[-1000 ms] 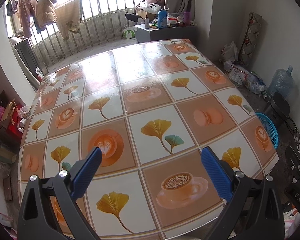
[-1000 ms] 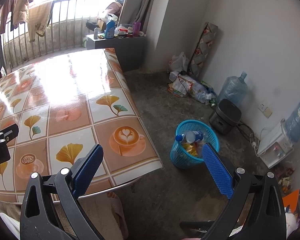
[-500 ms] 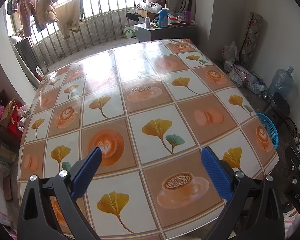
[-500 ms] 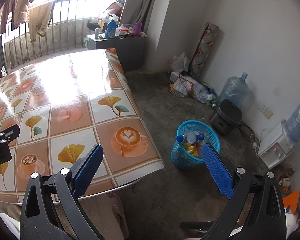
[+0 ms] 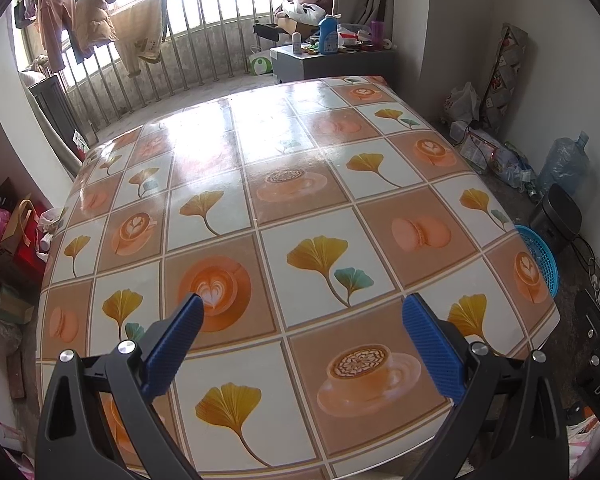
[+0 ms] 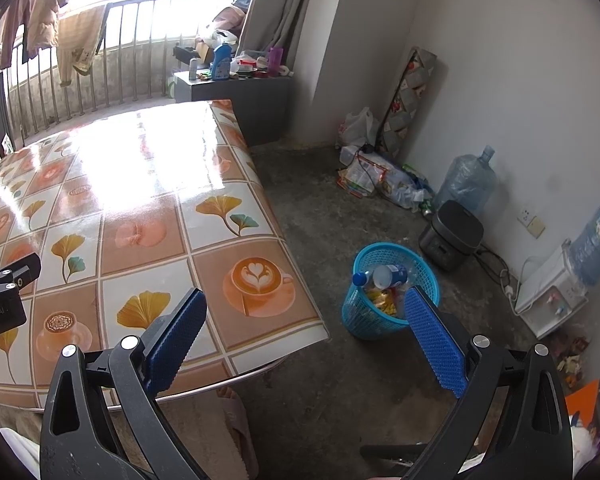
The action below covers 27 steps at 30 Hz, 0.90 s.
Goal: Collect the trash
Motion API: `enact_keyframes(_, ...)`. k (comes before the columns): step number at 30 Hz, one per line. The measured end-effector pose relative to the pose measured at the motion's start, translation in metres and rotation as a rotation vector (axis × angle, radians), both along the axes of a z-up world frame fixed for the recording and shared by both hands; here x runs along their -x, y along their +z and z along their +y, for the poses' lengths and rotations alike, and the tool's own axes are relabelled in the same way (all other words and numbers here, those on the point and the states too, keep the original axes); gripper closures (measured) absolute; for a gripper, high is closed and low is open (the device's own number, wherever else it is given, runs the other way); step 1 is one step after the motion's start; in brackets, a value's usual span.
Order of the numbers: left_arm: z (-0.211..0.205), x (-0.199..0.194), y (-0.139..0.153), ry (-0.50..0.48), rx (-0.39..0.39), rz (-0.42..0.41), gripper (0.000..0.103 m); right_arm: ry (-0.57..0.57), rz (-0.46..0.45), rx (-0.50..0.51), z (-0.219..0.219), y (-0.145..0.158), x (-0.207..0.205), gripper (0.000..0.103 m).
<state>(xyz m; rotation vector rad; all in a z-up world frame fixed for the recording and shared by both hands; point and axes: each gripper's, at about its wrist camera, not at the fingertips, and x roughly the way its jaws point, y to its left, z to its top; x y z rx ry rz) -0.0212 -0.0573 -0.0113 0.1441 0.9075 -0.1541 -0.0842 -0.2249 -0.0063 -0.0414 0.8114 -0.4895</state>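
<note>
A blue plastic trash basket (image 6: 384,312) stands on the concrete floor right of the table. It holds a plastic bottle (image 6: 382,276) and yellow wrappers. Its rim also shows in the left wrist view (image 5: 542,256) past the table's right edge. My left gripper (image 5: 300,344) is open and empty above the near part of the patterned table (image 5: 260,200). My right gripper (image 6: 304,332) is open and empty above the table's near right corner, with the basket beside its right finger. No loose trash shows on the tabletop.
A black cooker (image 6: 452,236), a water jug (image 6: 466,184) and a pile of bags (image 6: 376,176) lie along the right wall. A grey cabinet (image 5: 332,60) with bottles stands behind the table. Bags and boxes (image 5: 8,240) sit left of it.
Both views have shifted only slightly. Both grippers stay open and empty, and the basket has not moved.
</note>
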Motion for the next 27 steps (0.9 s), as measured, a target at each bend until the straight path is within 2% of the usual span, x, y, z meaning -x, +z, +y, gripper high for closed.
enact_keyframes(27, 0.0046, 0.0011, -0.0042, 0.007, -0.002, 0.004, 0.006, -0.006, -0.004, 0.002, 0.0037, 0.0038, -0.0023, 0.008)
